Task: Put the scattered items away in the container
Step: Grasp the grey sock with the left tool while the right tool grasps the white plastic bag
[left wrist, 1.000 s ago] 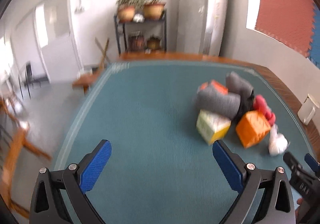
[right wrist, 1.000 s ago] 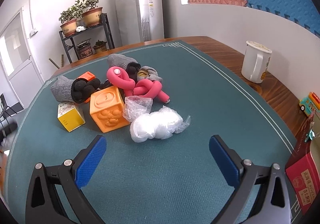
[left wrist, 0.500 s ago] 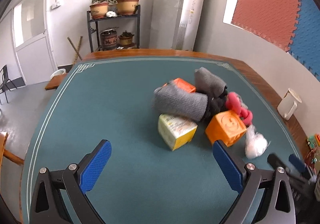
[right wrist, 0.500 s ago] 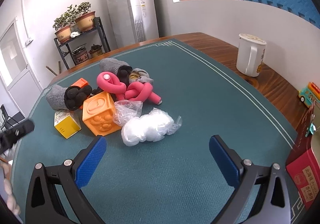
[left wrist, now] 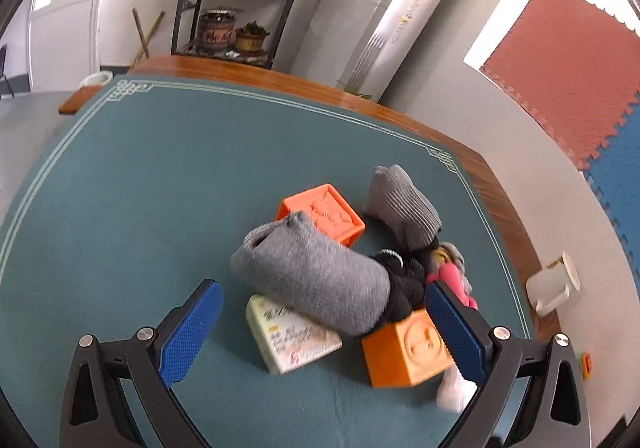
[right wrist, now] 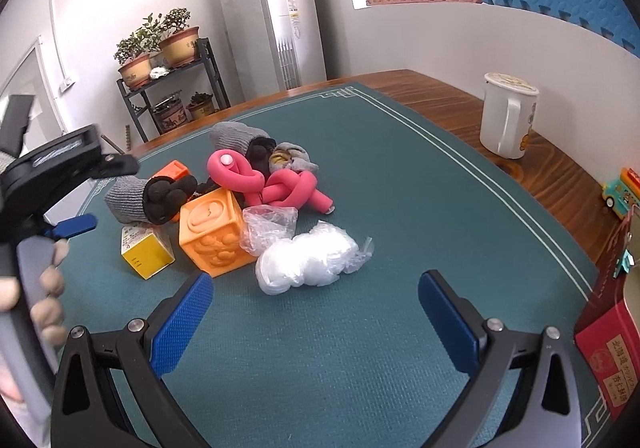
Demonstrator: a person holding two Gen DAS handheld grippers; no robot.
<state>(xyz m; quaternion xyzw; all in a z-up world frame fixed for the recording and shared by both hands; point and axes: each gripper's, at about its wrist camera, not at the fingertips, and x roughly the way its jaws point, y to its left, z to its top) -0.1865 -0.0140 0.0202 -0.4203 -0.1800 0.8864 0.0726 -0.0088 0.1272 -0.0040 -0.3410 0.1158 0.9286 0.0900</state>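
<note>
Right wrist view, left to right. Left gripper (right wrist: 72,226) enters at far left edge, held by a hand (right wrist: 44,288), hovering above the mat beside the pile; in its own view (left wrist: 320,332) jaws wide apart, nothing between the pads, framing the gray sock and boxes below.

Green table mat (right wrist: 380,348) with white line border covers a wooden table (right wrist: 560,176).

Pile at centre-left: small yellow-and-white carton (right wrist: 146,248) with printed text too small to read; in the left wrist view its white face (left wrist: 290,336) shows Chinese print, blurred. A gray sock (right wrist: 128,198) stuffed with black fuzzy material lies on top of it. Orange embossed cube (right wrist: 212,232) just right of the carton, touching it. A second orange cube (right wrist: 172,170) behind, mostly hidden. Pink foam tube (right wrist: 276,184), knotted, lies behind the front cube. Second gray sock (right wrist: 236,136) at the back. Clear plastic bag wad (right wrist: 308,258) in front right, touching the cube.

Right gripper (right wrist: 316,312) jaws wide apart, empty, above bare mat just short of the plastic wad.

White lidded mug (right wrist: 506,116) with cartoon print stands on the wood, well apart from the pile. Toy bus (right wrist: 622,194) at the right edge. Red tin (right wrist: 612,356) at lower right carries gold Chinese characters, not legible to me; it sits at the table's near right corner.
</note>
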